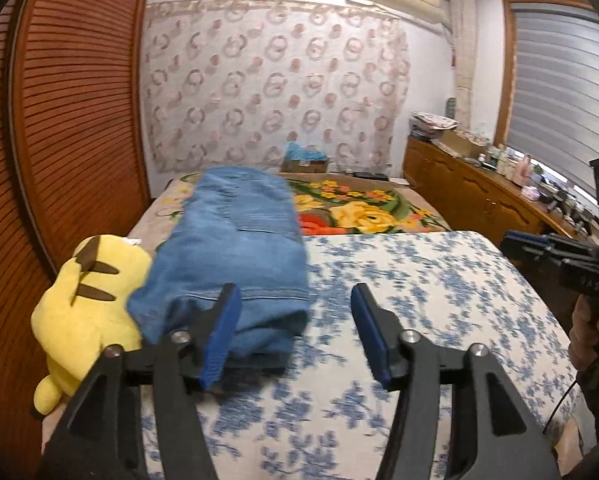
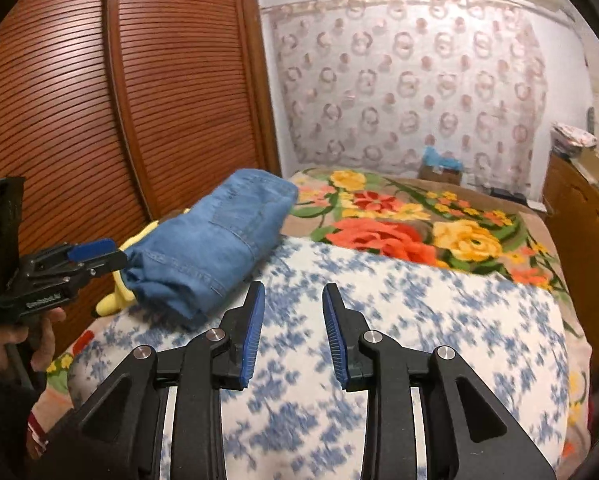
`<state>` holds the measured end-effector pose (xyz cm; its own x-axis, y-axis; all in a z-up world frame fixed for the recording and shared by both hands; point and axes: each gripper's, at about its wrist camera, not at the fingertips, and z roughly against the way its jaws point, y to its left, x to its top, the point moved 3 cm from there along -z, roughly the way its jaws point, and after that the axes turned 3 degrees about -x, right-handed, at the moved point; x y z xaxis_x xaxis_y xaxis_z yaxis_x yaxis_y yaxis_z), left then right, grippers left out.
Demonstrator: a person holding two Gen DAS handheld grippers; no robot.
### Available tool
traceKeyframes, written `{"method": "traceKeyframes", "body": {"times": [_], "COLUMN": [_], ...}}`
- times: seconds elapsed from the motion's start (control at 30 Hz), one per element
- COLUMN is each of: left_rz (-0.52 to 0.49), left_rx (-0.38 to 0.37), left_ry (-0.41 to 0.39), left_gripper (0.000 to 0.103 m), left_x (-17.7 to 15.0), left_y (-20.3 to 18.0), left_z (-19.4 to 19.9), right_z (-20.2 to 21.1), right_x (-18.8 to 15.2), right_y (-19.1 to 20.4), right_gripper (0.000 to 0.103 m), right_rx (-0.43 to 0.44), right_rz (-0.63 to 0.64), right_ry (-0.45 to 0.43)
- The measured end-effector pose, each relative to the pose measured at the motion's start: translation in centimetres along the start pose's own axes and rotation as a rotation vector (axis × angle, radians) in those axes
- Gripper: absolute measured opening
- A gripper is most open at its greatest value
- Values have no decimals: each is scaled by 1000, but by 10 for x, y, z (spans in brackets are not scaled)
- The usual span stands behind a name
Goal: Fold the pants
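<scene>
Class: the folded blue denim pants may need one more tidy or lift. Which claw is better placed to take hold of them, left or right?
Left. The left claw is open right at the near end of the folded blue denim pants; the right claw, also open, points at bare floral blanket beside them.

A yellow plush toy [image 1: 87, 300] lies at the bed's [image 1: 419, 280] left edge, beside the slatted wooden wardrobe [image 1: 79, 100]; a floral blanket [image 1: 363, 208] covers the far end.

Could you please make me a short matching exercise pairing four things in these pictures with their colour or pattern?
Things:
1. folded jeans
2. plush toy
3. near bedcover
4. far blanket

Descriptions:
A. white with small blue flowers
B. yellow with brown stripes
C. plain blue denim
D. large red and yellow flowers

Pairs: 1-C, 2-B, 3-A, 4-D
</scene>
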<state>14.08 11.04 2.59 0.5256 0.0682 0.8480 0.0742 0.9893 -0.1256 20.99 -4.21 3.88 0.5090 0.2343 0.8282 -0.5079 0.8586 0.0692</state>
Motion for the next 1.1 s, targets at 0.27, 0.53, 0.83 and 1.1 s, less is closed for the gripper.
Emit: {"method": "traceKeyframes", "body": {"times": [0.27, 0.53, 0.83, 1.1], "left_rz": [-37, -61, -66, -79], "left_rx": [8, -9, -33, -25], "left_ry": [8, 5, -32, -56], "left_gripper": [58, 58, 58, 58], "left_x": [-9, -18, -14, -10], "left_y": [-40, -76, -104, -115], "left_z": [6, 25, 49, 64], "right_z": [42, 96, 146, 167], "right_x": [-38, -53, -51, -50], "right_y": [-28, -40, -40, -36], "right_gripper": [41, 62, 72, 73], "right_rx": [-74, -204, -283, -314], "right_rz": [-70, -114, -121, -118], "right_ry": [-11, -68, -138, -184]}}
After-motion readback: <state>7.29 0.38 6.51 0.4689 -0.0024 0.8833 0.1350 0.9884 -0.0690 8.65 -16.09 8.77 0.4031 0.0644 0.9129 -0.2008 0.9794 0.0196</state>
